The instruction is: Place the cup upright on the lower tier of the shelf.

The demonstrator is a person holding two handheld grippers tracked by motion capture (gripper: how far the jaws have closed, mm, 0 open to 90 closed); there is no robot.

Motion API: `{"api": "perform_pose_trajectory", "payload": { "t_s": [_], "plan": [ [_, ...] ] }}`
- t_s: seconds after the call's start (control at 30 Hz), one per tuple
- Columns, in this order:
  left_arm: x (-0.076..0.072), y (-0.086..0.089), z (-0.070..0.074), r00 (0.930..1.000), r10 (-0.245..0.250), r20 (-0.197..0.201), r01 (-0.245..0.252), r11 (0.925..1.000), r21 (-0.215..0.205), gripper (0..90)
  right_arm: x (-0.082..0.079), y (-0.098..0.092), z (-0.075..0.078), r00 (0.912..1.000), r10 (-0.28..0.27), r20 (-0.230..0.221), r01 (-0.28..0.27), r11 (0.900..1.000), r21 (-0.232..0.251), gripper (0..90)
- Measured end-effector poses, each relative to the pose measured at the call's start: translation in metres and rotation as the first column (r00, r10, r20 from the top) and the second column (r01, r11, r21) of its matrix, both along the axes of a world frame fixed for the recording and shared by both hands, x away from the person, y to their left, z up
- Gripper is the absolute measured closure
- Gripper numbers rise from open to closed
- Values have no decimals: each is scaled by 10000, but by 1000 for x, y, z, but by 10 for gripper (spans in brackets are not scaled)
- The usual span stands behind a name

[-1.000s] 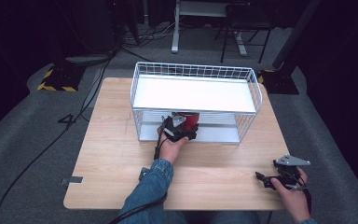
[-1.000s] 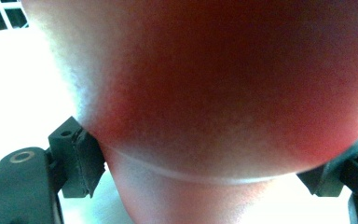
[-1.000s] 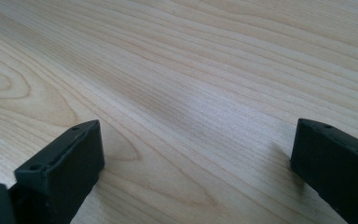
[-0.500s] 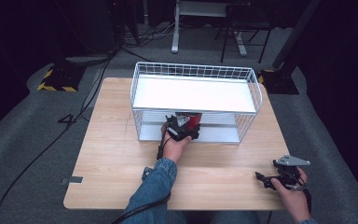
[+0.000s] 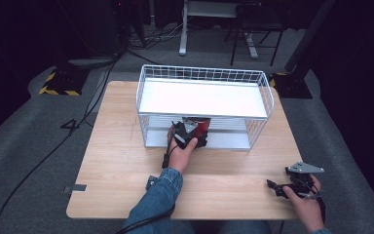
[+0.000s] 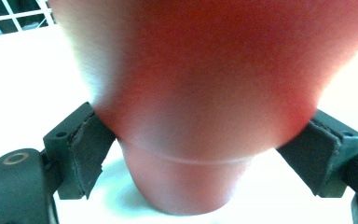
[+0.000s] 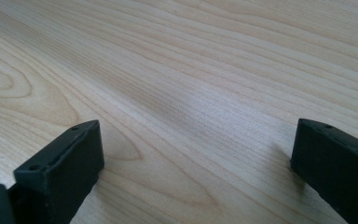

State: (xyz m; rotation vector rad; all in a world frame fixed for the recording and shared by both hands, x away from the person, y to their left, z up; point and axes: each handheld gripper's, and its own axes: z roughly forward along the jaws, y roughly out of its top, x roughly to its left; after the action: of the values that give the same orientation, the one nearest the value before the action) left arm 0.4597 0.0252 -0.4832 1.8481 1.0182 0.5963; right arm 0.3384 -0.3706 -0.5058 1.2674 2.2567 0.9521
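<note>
A red, cup-like object (image 5: 202,127) sits at the front opening of the lower shelf (image 5: 226,141) of a white wire rack (image 5: 268,105). My left gripper (image 5: 196,127) is shut on it. In the left gripper view the red object (image 6: 200,84) is wide at the top and narrow at the bottom, and the pads (image 6: 89,149) of my left gripper (image 6: 205,154) press on both its sides above a white surface. My right gripper (image 5: 278,188) rests low at the table's front right. In the right gripper view my right gripper (image 7: 196,163) is open over bare wood.
The rack stands at the back middle of the wooden table (image 5: 117,161) and has a white top shelf (image 5: 204,97) with a wire rim. A cable (image 5: 146,222) trails off the front edge. Dark floor, cables and chair legs lie beyond the table.
My left gripper has edged slightly right toward the rack's lower shelf with the red object in it. The right gripper has stayed where it was.
</note>
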Motion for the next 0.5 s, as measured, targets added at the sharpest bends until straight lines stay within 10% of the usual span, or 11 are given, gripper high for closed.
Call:
{"api": "perform_pose_trajectory", "payload": {
  "t_s": [0.5],
  "plan": [
    [-31,18,15,9989,-463,92,468,9971,-598,153,0,0,0,10000,93,-15,-93,10000,-12,21]
  ]
}}
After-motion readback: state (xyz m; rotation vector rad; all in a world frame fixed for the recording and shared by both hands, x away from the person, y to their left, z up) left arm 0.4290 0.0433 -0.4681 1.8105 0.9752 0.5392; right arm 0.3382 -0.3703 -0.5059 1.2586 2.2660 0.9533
